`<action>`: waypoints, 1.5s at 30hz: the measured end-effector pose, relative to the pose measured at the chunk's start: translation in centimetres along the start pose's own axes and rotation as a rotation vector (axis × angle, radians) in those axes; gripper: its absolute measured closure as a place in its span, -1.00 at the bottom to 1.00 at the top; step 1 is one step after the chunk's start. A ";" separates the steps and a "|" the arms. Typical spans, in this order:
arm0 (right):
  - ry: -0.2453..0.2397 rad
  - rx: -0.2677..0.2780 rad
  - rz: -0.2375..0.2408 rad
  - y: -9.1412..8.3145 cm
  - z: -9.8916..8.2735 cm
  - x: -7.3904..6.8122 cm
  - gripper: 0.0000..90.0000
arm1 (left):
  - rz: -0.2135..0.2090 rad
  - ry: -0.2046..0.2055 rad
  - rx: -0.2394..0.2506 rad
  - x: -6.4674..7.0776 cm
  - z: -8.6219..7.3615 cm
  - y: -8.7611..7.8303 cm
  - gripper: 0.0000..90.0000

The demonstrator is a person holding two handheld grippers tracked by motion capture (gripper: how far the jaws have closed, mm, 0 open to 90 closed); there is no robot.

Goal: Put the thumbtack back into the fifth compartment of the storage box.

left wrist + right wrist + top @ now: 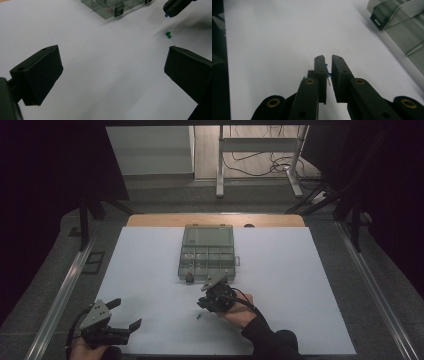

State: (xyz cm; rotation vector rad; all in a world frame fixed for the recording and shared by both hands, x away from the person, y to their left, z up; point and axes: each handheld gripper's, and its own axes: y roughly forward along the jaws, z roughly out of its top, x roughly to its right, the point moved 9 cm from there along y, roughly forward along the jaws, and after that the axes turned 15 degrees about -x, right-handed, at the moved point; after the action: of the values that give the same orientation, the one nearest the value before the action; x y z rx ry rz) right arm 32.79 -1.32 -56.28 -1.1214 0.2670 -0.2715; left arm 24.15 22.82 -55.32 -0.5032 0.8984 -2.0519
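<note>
Right tool (328, 66) closed on a small blue pushpin (327, 68), blue head and thin metal needle pinched between the two black jaws, seen clearly in the right gripper view. In the high view, right tool (206, 300) held in a hand (239, 312) with a dark sleeve, just in front of the transparent grey plastic organizer box (206, 252), above the white rectangular surface (150, 270). From the left gripper view, same right tool (168, 13) at the top right, blue pushpin (166, 15) peeking out at its tip.

Small green pushpin (169, 34) lying on the white surface, near the right tool and a little below it in this view, not touched by anything. In the high view, green pushpin (199, 316) just beside the right hand.

Left tool (122, 315) open, jaws wide apart, nothing between them, resting low at the near left corner of the surface, well apart from the box. Box lid open, small compartments inside, contents too small to tell.
</note>
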 end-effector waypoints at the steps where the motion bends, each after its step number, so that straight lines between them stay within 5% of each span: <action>1: 0.004 0.005 -0.003 0.0 0.1 0.2 0.84 | 0.000 0.000 0.000 0.0 0.0 0.0 -0.95; 45: 0.106 0.127 -0.075 0.9 6.9 6.6 0.84 | -0.005 0.003 0.004 0.0 0.0 0.0 -0.95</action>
State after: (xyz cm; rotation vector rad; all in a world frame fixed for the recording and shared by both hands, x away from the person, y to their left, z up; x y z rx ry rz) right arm 41.43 2.54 -54.73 -0.9937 0.2975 -0.4095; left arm 24.14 22.84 -55.29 -0.5010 0.8953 -2.0595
